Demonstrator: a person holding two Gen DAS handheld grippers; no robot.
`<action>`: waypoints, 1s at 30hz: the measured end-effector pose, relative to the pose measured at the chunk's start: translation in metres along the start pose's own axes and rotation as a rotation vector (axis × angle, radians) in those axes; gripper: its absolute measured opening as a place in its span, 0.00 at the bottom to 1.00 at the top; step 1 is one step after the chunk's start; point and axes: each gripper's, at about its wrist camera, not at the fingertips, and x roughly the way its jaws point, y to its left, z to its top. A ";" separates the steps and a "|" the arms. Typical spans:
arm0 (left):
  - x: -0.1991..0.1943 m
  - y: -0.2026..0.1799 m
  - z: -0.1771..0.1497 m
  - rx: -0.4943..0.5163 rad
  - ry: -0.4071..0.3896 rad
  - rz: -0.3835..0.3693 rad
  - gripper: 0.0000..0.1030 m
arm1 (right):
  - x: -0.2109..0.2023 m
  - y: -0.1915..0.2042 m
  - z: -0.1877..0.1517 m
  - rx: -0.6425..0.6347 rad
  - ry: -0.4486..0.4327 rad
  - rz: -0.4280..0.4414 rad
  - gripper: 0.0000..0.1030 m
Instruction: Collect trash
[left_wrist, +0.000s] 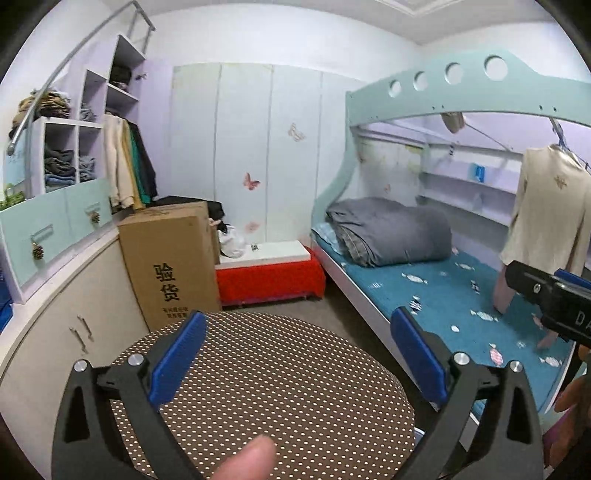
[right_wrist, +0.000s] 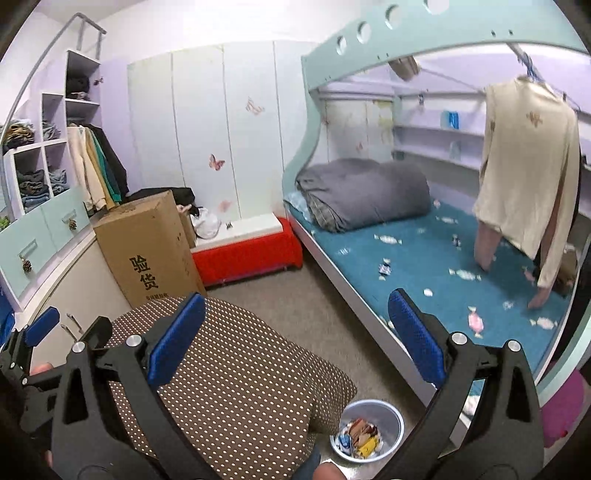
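Several small candy wrappers lie scattered on the blue bed sheet (right_wrist: 443, 251); among them are a blue-white one (right_wrist: 385, 267) and a pink one (right_wrist: 475, 320), the latter also seen as the pink wrapper (left_wrist: 496, 356). On the floor by the bed stands a round metal bin (right_wrist: 391, 410) holding crumpled wrappers. My right gripper (right_wrist: 295, 332) is open and holds nothing, above the floor between the stool and the bed. My left gripper (left_wrist: 299, 358) is open too, over the dotted stool (left_wrist: 266, 398). The right gripper's body (left_wrist: 554, 299) shows at the left view's right edge.
A brown polka-dot stool (right_wrist: 236, 387) sits under both grippers. Left of it are a tall cardboard box (right_wrist: 144, 251) and white cabinets (right_wrist: 55, 295); a red bench (right_wrist: 247, 254) stands at the back. A grey folded quilt (right_wrist: 362, 192) and a hanging cream shirt (right_wrist: 524, 177) occupy the bunk.
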 end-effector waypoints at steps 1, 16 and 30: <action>-0.004 0.003 0.002 -0.006 -0.007 0.005 0.95 | -0.003 0.003 0.002 -0.007 -0.011 0.001 0.94; -0.036 0.020 0.009 -0.035 -0.064 0.050 0.95 | -0.027 0.023 0.010 -0.046 -0.089 0.002 0.94; -0.044 0.022 0.011 -0.045 -0.085 0.057 0.95 | -0.033 0.029 0.012 -0.051 -0.108 0.009 0.94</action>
